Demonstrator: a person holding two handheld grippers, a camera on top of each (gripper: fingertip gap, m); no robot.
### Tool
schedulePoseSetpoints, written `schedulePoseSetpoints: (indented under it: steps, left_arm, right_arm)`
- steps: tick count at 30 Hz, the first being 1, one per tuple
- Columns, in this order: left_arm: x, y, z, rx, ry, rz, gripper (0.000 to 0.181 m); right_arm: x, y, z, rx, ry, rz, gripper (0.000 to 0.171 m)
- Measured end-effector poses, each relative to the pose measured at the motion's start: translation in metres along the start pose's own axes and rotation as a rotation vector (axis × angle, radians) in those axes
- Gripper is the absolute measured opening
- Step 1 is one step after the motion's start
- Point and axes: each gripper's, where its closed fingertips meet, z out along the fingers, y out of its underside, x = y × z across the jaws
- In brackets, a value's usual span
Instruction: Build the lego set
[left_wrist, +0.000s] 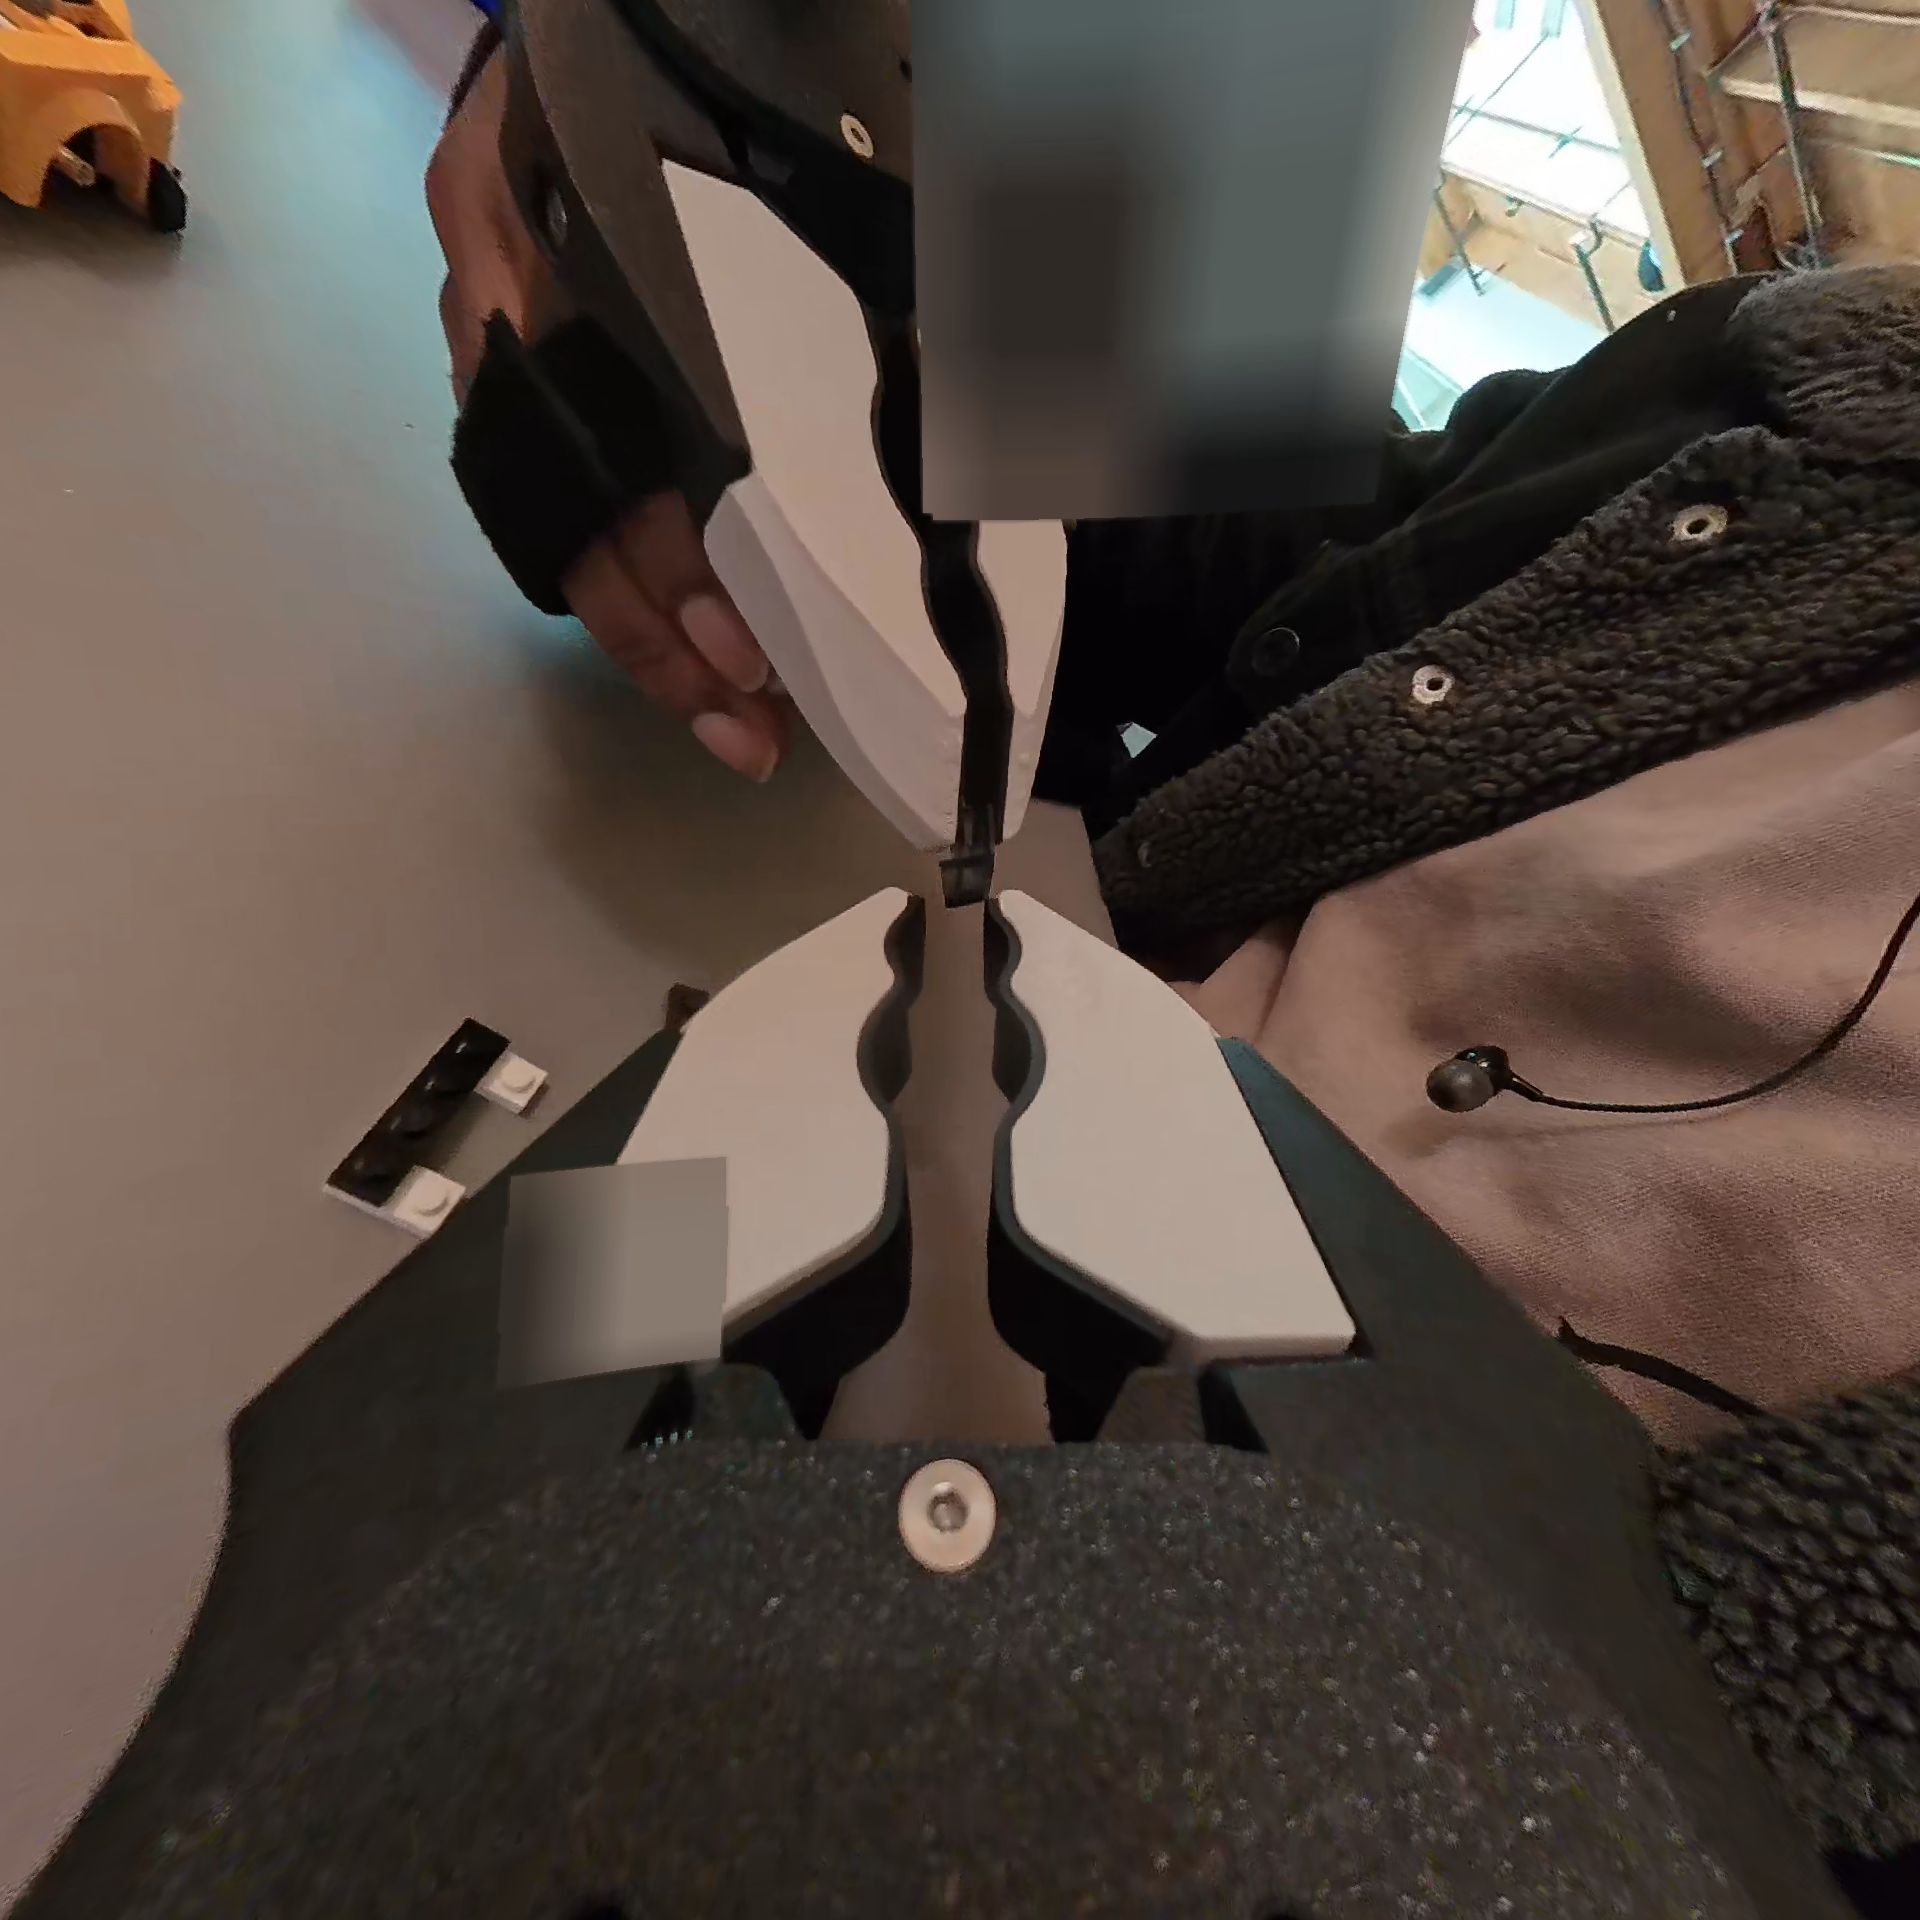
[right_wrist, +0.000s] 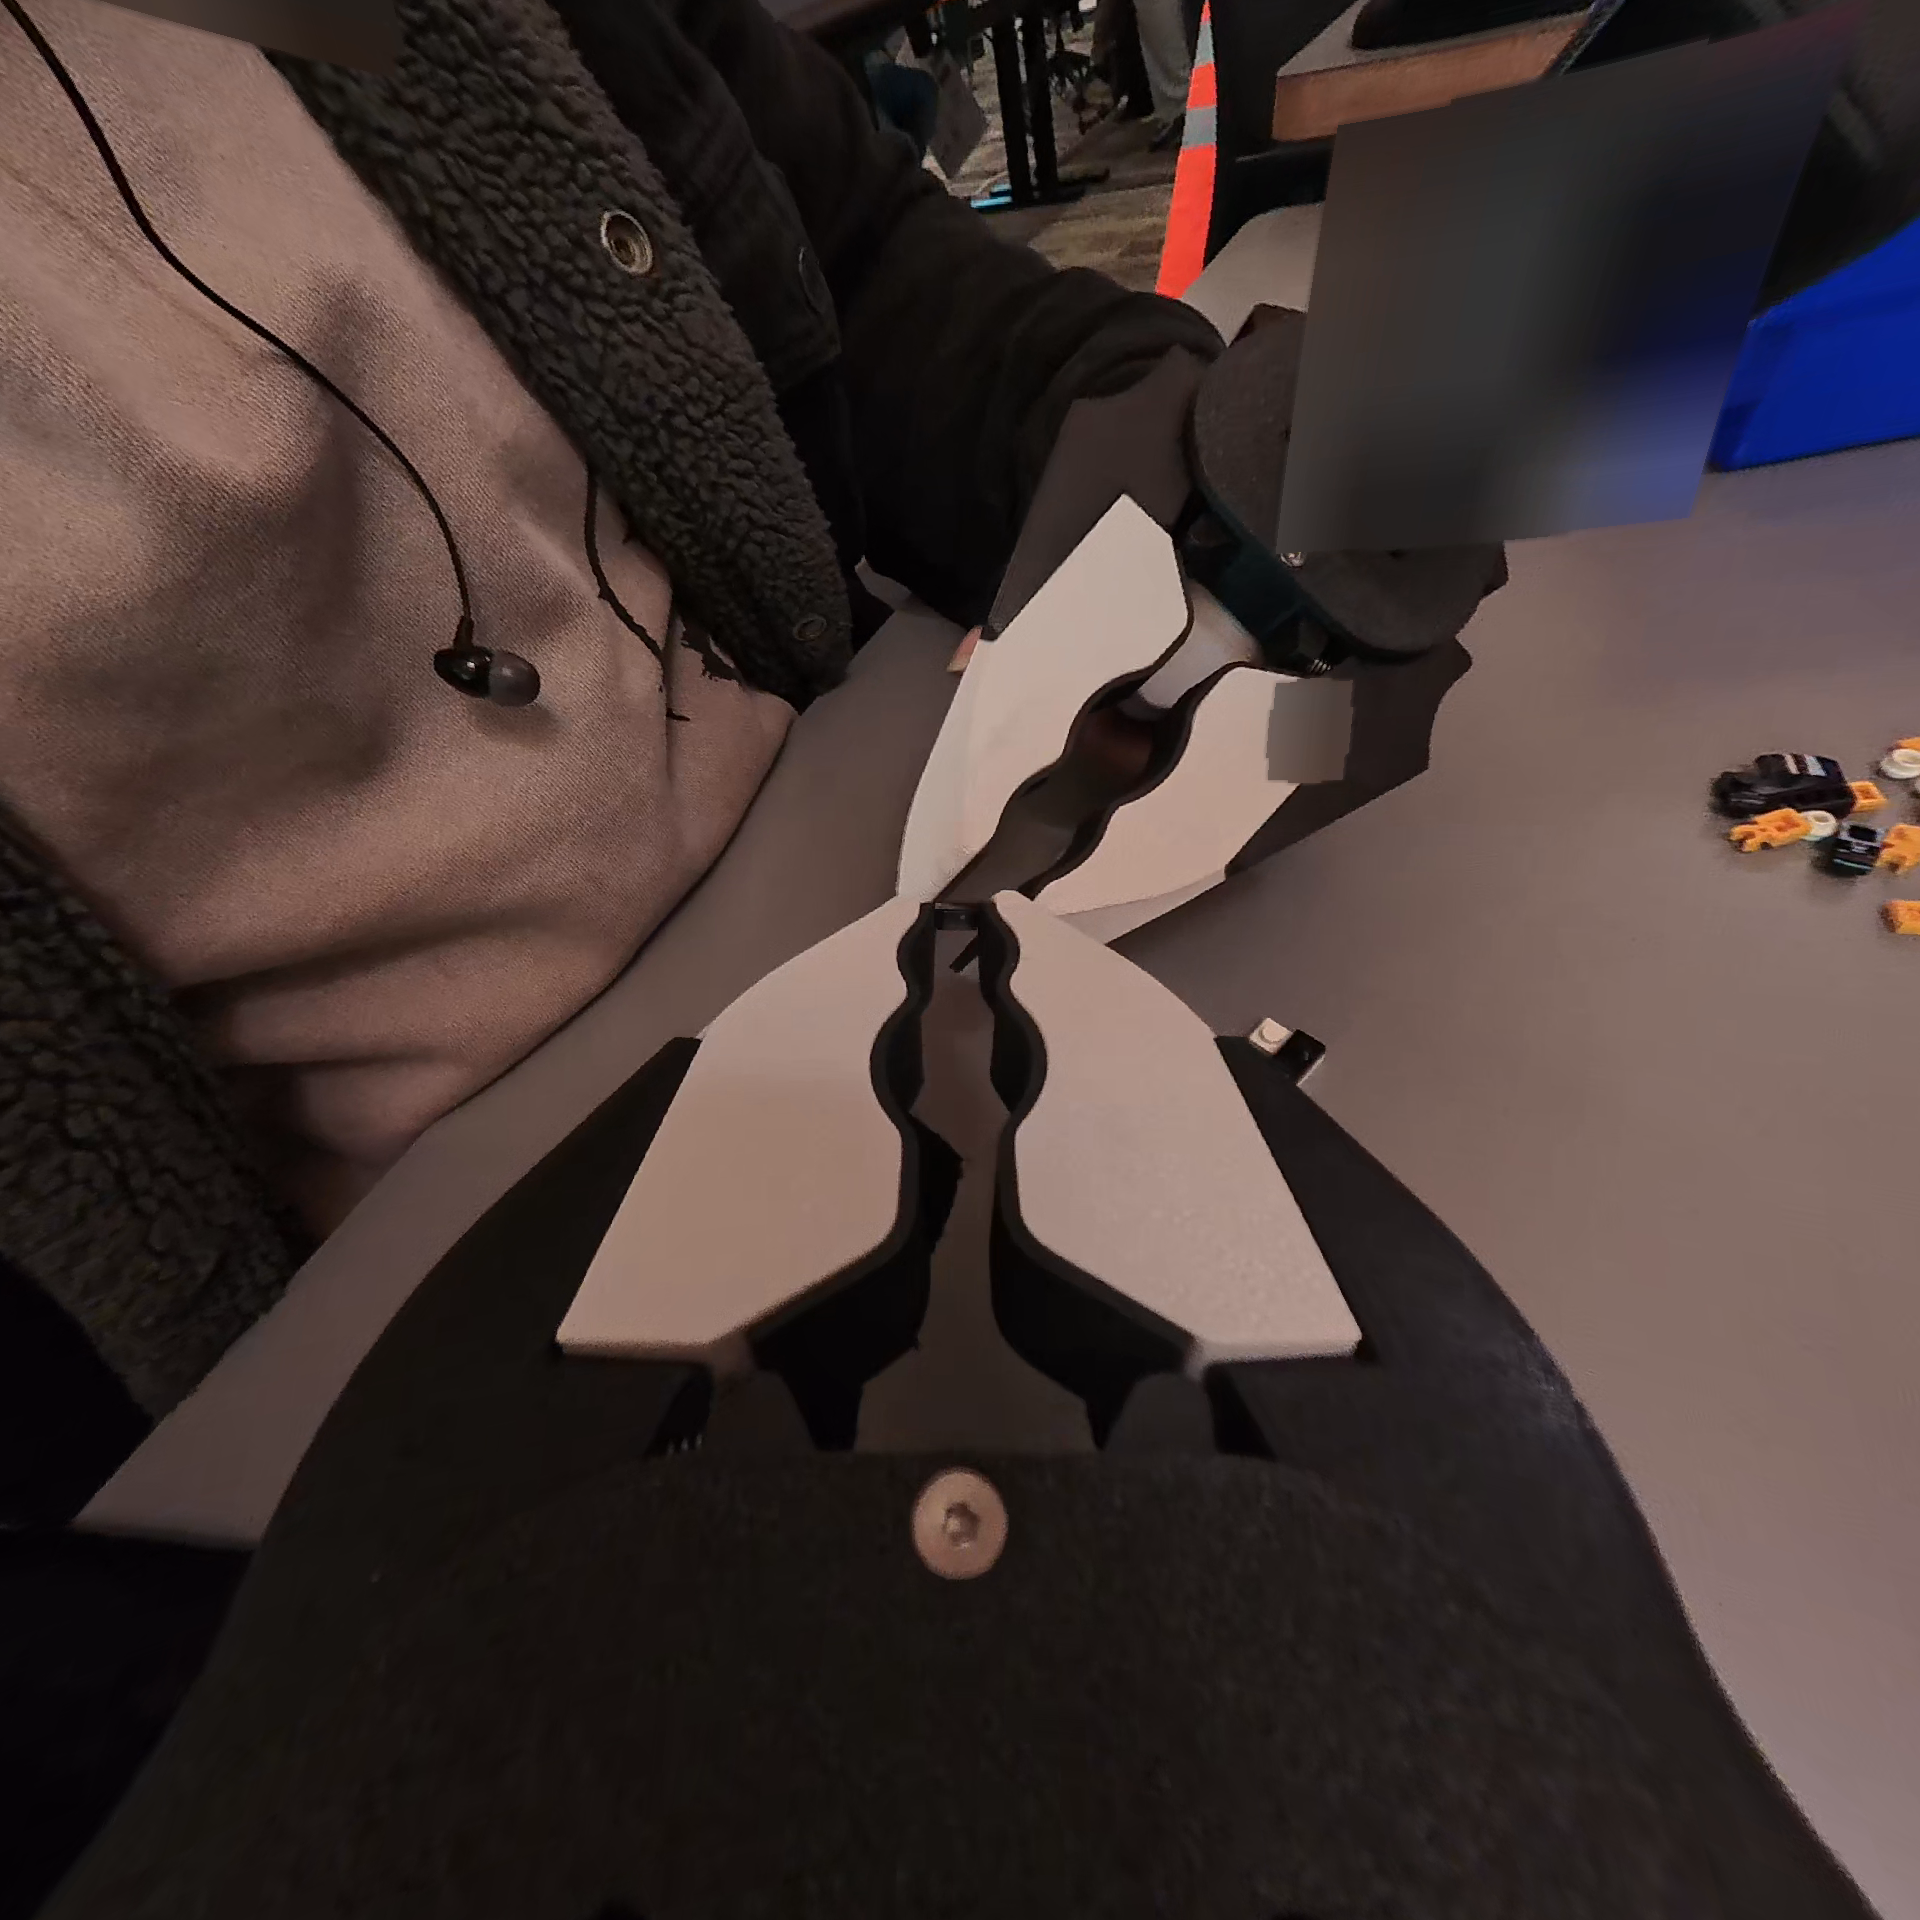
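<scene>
A tiny black lego piece (left_wrist: 962, 878) is pinched at the tips of my right gripper (left_wrist: 971, 831), which reaches in from above in the left wrist view. In the right wrist view the piece (right_wrist: 953, 921) sits between that gripper's (right_wrist: 958, 920) tips. My left gripper (left_wrist: 958, 906) points straight at it, tip to tip, with its jaws a narrow gap apart and nothing clearly gripped; it also shows in the right wrist view (right_wrist: 961, 888). A black plate with two small white plates (left_wrist: 426, 1132) lies on the grey table (left_wrist: 208, 727) to the left.
An orange lego car (left_wrist: 83, 104) stands at the far left. Several loose orange, black and white pieces (right_wrist: 1818, 810) lie at the right, with a blue bin (right_wrist: 1818, 384) behind. A small white and black piece (right_wrist: 1288, 1044) lies near my right gripper. The person's jacket (right_wrist: 312, 623) is close by. Left and right tips are no more than a few centimetres apart. Both grippers' tips are roughly 25 cm from the orange lego car (left_wrist: 83, 104).
</scene>
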Motion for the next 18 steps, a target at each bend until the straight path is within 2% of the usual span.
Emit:
schedulePoseSetpoints:
  steps: [18]
  left_arm:
    - [0.0025, -0.0033, -0.0016, 0.026, 0.066, -0.115, 0.006]
  right_arm:
    - [0.0038, -0.0036, 0.0009, -0.013, 0.063, -0.056, 0.008]
